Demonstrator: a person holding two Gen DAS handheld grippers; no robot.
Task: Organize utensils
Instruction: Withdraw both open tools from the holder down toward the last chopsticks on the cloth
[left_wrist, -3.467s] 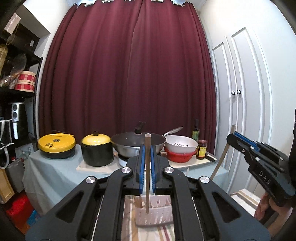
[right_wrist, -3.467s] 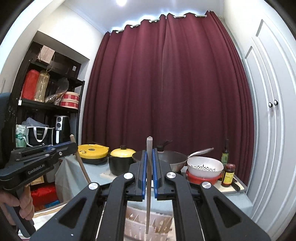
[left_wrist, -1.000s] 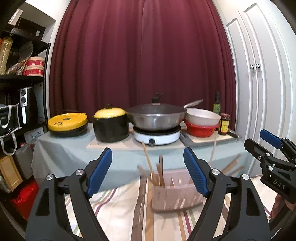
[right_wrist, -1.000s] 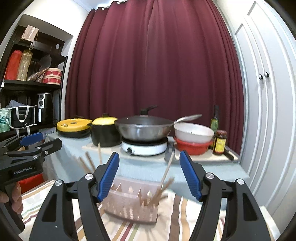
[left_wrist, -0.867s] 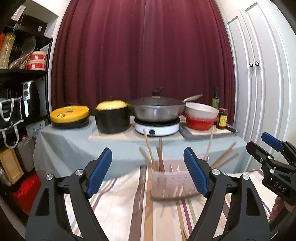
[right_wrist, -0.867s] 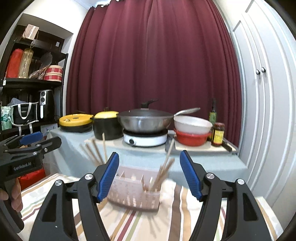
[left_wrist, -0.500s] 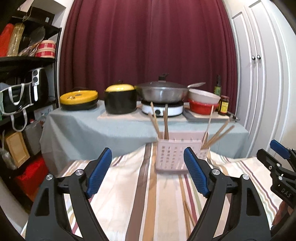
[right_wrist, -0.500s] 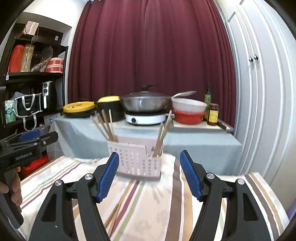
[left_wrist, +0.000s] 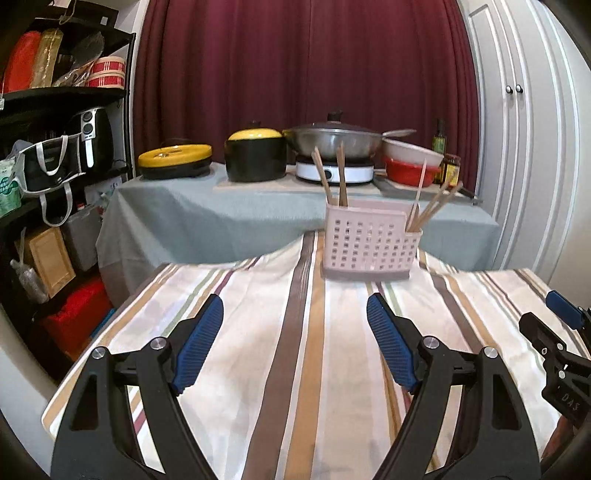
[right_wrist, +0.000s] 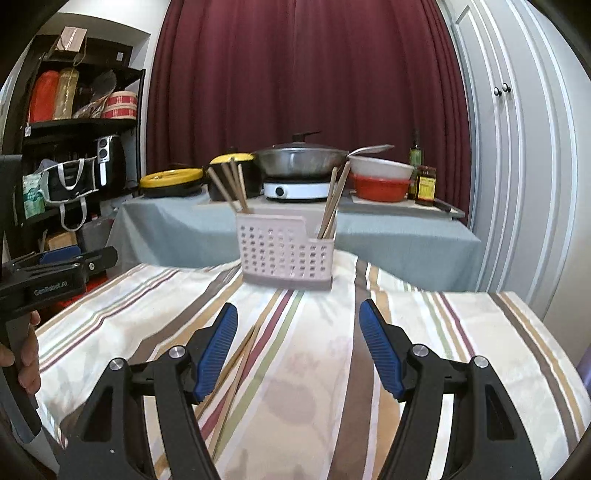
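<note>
The pink perforated utensil caddy (left_wrist: 370, 242) now stands well ahead of both grippers at the far edge of the striped tablecloth (left_wrist: 303, 354), farther off than half a second ago. Wooden chopsticks (right_wrist: 232, 184) lean out of its left compartment, and more chopsticks (right_wrist: 334, 199) out of its lower right one. Seconds ago each gripper pinched a chopstick; now the left gripper (left_wrist: 295, 343) and the right gripper (right_wrist: 298, 345) both hang low over the cloth, jaws spread wide and empty. Two loose chopsticks (right_wrist: 236, 363) lie on the cloth by the right gripper's left finger. A person's hand (right_wrist: 22, 360) holds the left gripper's handle. Behind, a wok (left_wrist: 332, 142) sits on a grey-covered table (left_wrist: 207, 214).
</note>
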